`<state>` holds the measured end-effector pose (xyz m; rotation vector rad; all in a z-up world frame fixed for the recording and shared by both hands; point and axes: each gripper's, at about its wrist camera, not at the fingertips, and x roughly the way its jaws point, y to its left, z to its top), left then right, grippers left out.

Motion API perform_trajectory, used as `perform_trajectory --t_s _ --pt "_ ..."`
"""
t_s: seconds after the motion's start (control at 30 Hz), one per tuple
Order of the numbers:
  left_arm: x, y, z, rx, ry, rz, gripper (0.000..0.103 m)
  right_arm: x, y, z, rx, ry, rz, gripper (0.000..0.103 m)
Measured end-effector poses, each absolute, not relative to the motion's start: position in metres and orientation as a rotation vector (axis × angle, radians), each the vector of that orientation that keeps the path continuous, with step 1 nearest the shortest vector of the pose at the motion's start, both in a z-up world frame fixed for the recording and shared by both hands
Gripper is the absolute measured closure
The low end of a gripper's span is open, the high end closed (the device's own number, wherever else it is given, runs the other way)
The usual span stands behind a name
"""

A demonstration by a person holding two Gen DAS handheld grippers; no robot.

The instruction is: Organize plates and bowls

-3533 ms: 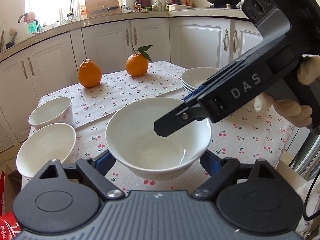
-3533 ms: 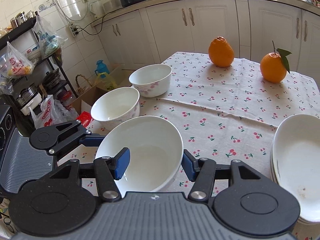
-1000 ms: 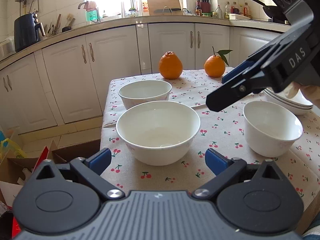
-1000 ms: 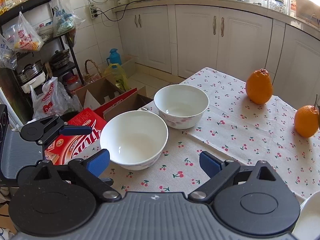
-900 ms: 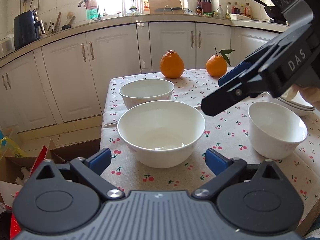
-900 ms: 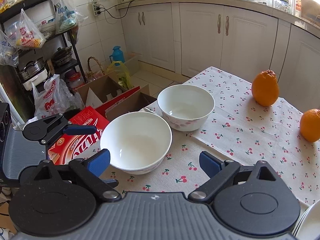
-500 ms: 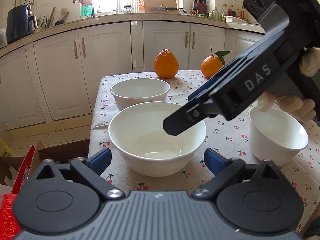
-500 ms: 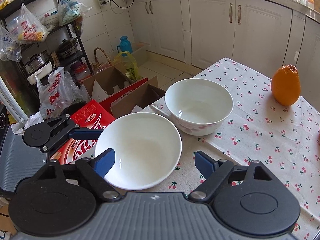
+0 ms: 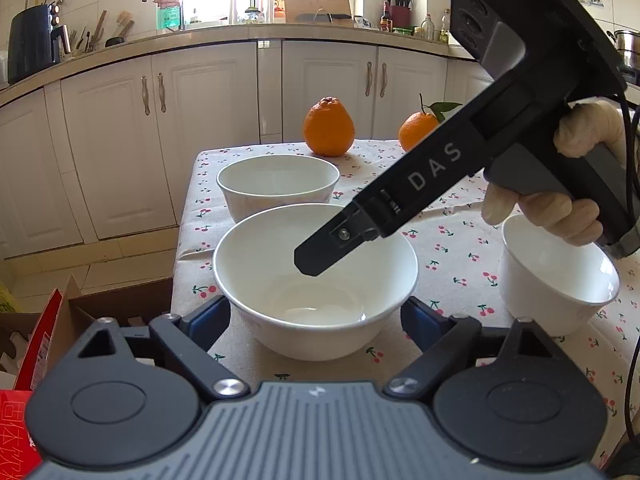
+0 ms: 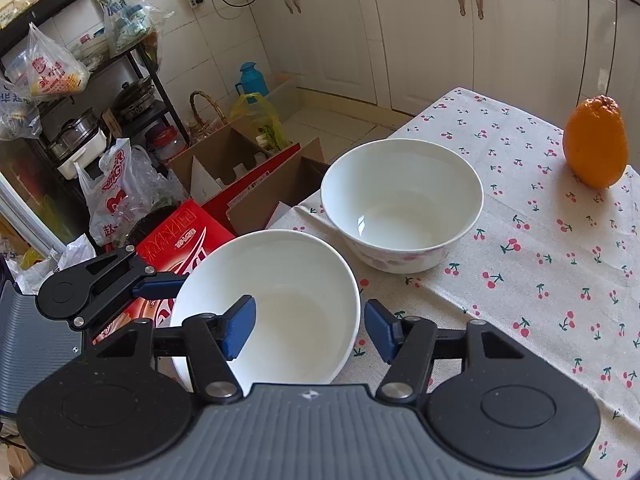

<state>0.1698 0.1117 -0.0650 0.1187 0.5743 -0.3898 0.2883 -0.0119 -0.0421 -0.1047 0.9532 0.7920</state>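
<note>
Right gripper (image 10: 308, 330) straddles near bowl (image 9: 316, 280) rim (contact unclear)

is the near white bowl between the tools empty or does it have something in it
Empty. Both wrist views look straight into the near bowl and show only bare glossy white interior down to the bottom. The right tool straddles its rim, one finger inside.
</note>
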Motion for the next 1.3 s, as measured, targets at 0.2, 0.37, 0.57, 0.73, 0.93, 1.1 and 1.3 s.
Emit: perform_trajectory --t_s 0.2,0.37,0.57,0.73,0.93,1.1,1.3 --pt "0.17 0.111 -0.064 0.12 0.574 -0.389 0.013 0.289 -0.011 -0.043 -0.096 0.962 0.805 0.045" --pt "0.17 0.11 -0.063 0.125 0.578 -0.388 0.013 0.289 -0.011 -0.043 -0.091 0.963 0.805 0.045" --pt "0.167 0.107 -0.058 0.137 0.587 -0.389 0.013 0.282 -0.014 -0.037 -0.093 0.954 0.811 0.045" --pt "0.157 0.1 -0.046 0.157 0.585 -0.397 0.013 0.268 -0.024 -0.027 -0.078 0.936 0.814 0.045" --pt "0.139 0.089 -0.031 0.171 0.581 -0.406 0.013 0.249 -0.039 -0.012 -0.056 0.918 0.815 0.045" --pt "0.123 0.078 -0.021 0.185 0.571 -0.428 0.013 0.227 -0.055 0.0 -0.049 0.9 0.794 0.045" --pt "0.107 0.063 -0.014 0.184 0.571 -0.455 0.013 0.205 -0.076 0.007 -0.023 0.893 0.779 0.045"
